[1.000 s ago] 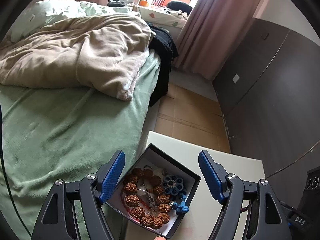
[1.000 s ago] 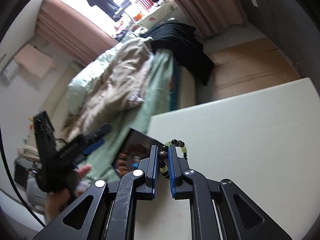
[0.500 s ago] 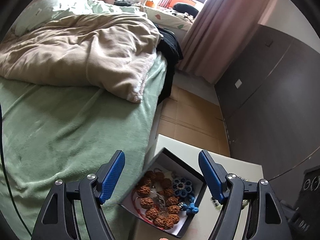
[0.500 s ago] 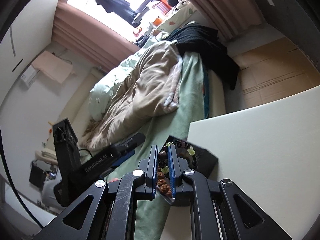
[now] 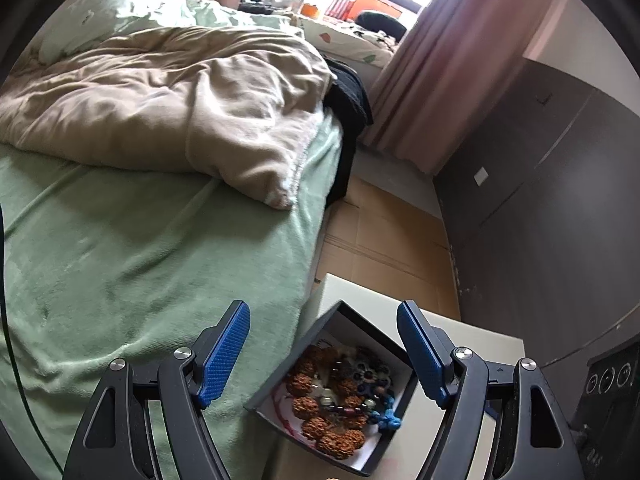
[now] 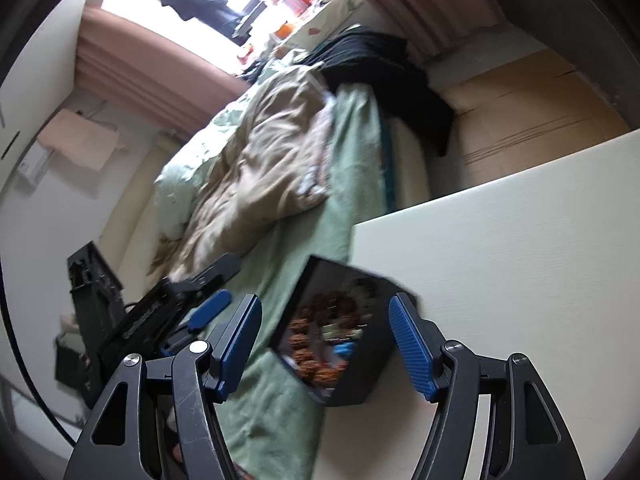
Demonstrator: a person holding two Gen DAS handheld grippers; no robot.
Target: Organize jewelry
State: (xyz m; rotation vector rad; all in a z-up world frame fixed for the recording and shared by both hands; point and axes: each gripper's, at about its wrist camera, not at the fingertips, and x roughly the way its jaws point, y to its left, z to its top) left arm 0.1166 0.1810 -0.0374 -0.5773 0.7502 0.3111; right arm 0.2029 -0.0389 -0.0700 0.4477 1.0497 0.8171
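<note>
At the counter's corner beside the bed, a box of beads was seen overhanging. Both tools, left and right, were spread wide and empty; a nudge could have tipped it off.

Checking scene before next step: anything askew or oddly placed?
Yes. The black square jewelry box, filled with brown bead bracelets, sits rotated at the corner of the white table, its corner overhanging the edge toward the green bed. Nothing looks spilled.

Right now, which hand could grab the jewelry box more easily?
Probably the right gripper: its open fingers already straddle the black box. The left gripper is open too, but the box sits nearer one finger.
</note>
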